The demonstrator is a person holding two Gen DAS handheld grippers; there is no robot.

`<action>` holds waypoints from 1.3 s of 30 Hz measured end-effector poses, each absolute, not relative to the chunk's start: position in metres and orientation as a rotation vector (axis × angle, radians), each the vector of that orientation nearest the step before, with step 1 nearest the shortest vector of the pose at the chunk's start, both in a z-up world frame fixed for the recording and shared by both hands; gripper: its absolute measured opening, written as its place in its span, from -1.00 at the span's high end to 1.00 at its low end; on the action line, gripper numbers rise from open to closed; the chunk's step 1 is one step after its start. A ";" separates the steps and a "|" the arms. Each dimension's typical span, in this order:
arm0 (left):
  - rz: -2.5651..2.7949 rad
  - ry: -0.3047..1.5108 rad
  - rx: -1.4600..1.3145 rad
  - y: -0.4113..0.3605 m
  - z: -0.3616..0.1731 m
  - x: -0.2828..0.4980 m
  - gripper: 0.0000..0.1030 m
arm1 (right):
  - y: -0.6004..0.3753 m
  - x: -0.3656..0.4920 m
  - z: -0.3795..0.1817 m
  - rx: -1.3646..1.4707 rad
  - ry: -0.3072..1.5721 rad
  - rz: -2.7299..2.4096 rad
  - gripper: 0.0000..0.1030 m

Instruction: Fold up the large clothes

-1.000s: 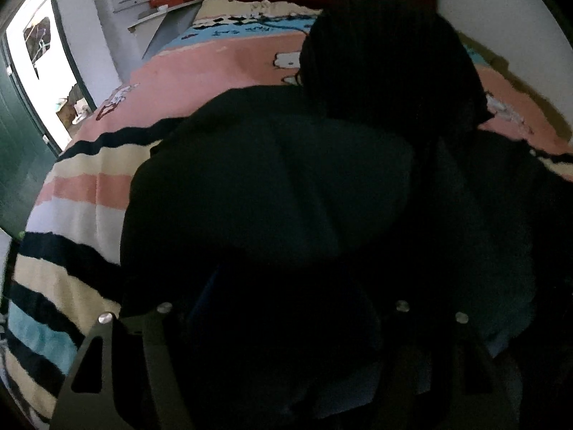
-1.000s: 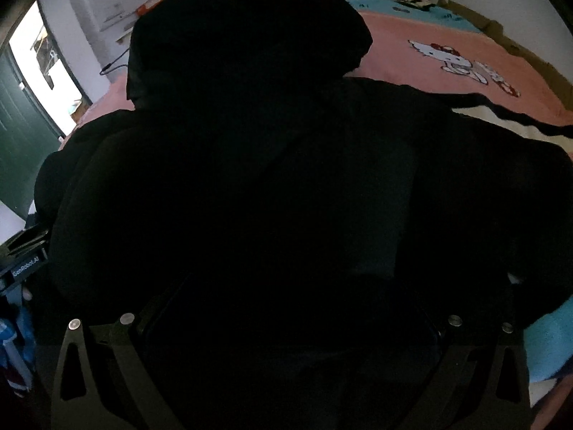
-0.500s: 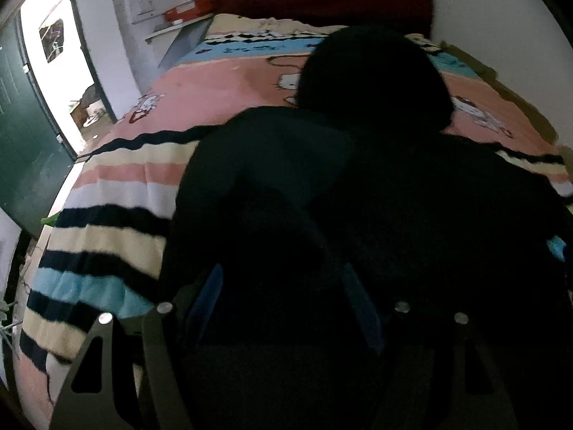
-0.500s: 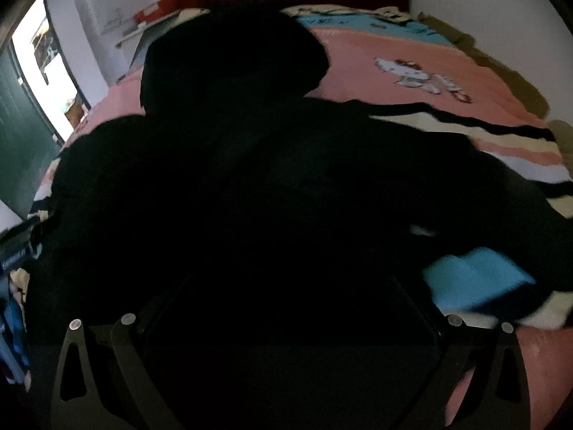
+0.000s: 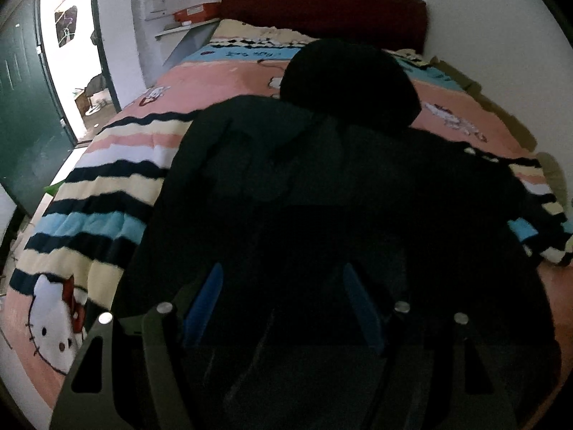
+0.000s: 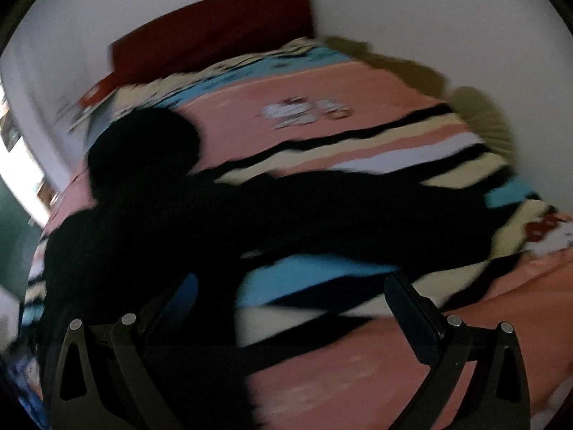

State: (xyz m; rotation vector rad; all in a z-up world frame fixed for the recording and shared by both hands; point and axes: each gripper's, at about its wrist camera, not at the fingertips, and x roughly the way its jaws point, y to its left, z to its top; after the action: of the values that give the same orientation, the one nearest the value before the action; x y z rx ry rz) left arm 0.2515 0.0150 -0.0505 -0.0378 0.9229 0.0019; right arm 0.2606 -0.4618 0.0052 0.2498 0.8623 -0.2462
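Hoodie: black hoodie (image 5: 322, 186) spread on striped bed (image 5: 107, 186), beneath both jaws.
Left gripper (image 5: 283, 301): jaws apart, empty.
Right gripper (image 6: 290, 297): jaws wide, empty.

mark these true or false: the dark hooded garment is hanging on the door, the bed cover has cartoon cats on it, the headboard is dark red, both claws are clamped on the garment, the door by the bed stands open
1. The dark hooded garment hangs on the door. False: it lies spread on the bed cover.
2. The cover carries cartoon cats. True.
3. The headboard is dark red. True.
4. Both claws clamp the garment. False: the left claw and right claw stand open above it.
5. The green door stands open. True.
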 end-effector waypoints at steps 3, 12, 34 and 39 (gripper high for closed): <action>0.025 0.920 -0.064 0.021 -0.054 0.251 -0.33 | -0.517 0.259 0.004 0.297 0.850 -0.350 -0.98; 0.114 0.882 -0.121 0.038 -0.058 0.259 -0.33 | -0.647 0.268 -0.047 0.454 0.897 -0.570 -0.98; 0.148 0.956 -0.160 0.038 -0.105 0.263 -0.33 | -0.693 0.283 -0.113 0.582 0.872 -0.496 0.39; 0.143 0.950 -0.174 0.040 -0.105 0.259 -0.33 | -0.671 0.276 -0.076 0.550 0.789 -0.437 0.43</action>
State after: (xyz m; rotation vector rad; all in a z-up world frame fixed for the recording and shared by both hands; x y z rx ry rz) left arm 0.2594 0.0398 -0.1054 -0.1738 0.9502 0.1426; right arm 0.2756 -0.6712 -0.0756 0.5501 0.7895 -0.4370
